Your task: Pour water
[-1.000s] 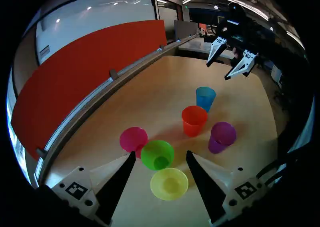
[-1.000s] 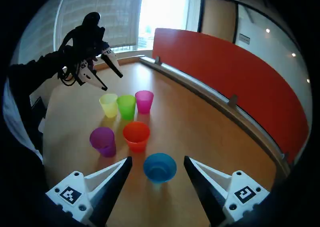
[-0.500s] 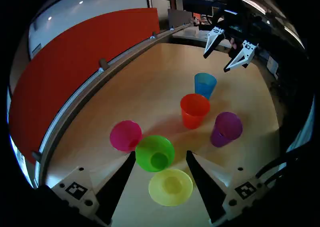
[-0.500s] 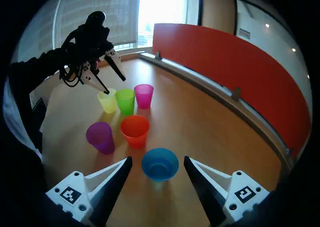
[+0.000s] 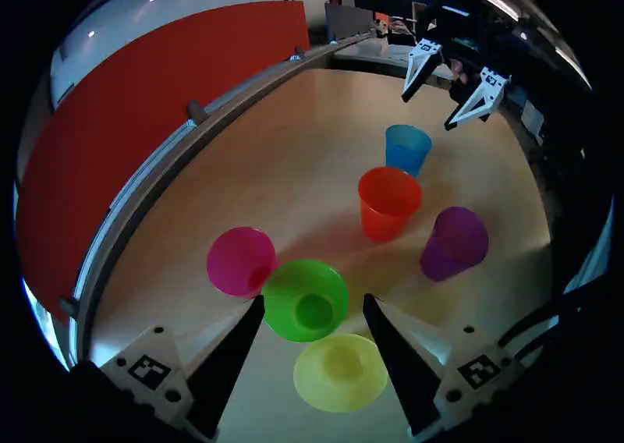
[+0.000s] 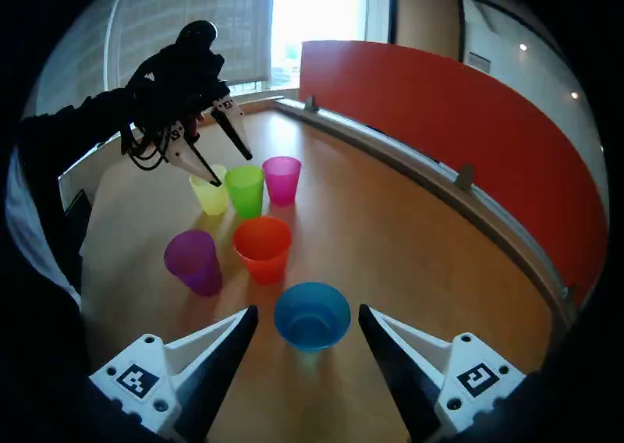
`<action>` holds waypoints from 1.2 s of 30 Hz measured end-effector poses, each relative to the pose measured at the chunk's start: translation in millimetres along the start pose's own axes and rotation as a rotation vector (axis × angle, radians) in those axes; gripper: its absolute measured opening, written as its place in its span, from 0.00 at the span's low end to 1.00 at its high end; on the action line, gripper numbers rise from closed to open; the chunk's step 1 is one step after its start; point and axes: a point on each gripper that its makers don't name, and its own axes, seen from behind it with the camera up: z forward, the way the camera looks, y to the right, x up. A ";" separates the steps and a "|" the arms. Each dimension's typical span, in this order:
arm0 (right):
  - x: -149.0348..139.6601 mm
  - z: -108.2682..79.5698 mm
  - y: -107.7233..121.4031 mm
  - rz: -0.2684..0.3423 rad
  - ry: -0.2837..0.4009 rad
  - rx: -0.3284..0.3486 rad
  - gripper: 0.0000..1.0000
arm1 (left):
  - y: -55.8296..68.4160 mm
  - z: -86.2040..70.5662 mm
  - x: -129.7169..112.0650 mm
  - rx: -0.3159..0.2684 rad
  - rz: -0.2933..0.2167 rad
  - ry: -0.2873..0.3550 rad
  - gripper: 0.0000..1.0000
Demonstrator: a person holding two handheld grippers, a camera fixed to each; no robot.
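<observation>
Several plastic cups stand upright on a wooden table [image 5: 312, 147]. In the left gripper view my left gripper [image 5: 313, 318] is open, its fingers either side of the green cup [image 5: 306, 299], with the yellow cup [image 5: 340, 370] nearer and the pink cup [image 5: 240, 260] to the left. Farther off stand the orange cup [image 5: 388, 202], purple cup [image 5: 455, 242] and blue cup [image 5: 407, 149]. In the right gripper view my right gripper [image 6: 308, 326] is open around the blue cup [image 6: 312, 316]. The left gripper [image 6: 222, 150] hangs over the green cup [image 6: 245, 190] and yellow cup [image 6: 210, 194].
An orange partition [image 6: 468, 123] on a metal rail [image 5: 179, 143] runs along one table edge. A person's dark sleeve [image 6: 54, 154] holds the left gripper. The right gripper [image 5: 452, 84] hovers beyond the blue cup. Bare wood lies between the cups and the rail.
My left gripper has moved forward and down, so the green cup now sits between its fingers. My right gripper has crept slightly closer to the blue cup.
</observation>
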 end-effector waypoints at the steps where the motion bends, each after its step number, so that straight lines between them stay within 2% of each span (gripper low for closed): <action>1: -0.5 0.3 -0.2 0.000 0.000 0.002 1.00 | -0.6 1.1 -1.0 0.001 -0.002 -0.004 0.94; 8: -2.5 1.3 -0.2 -0.003 0.001 0.007 1.00 | -6.7 5.9 -6.1 0.016 -0.012 -0.026 0.94; 36: -7.3 0.9 2.1 0.003 0.007 0.009 1.00 | -7.6 25.4 -21.6 0.026 -0.009 -0.067 0.94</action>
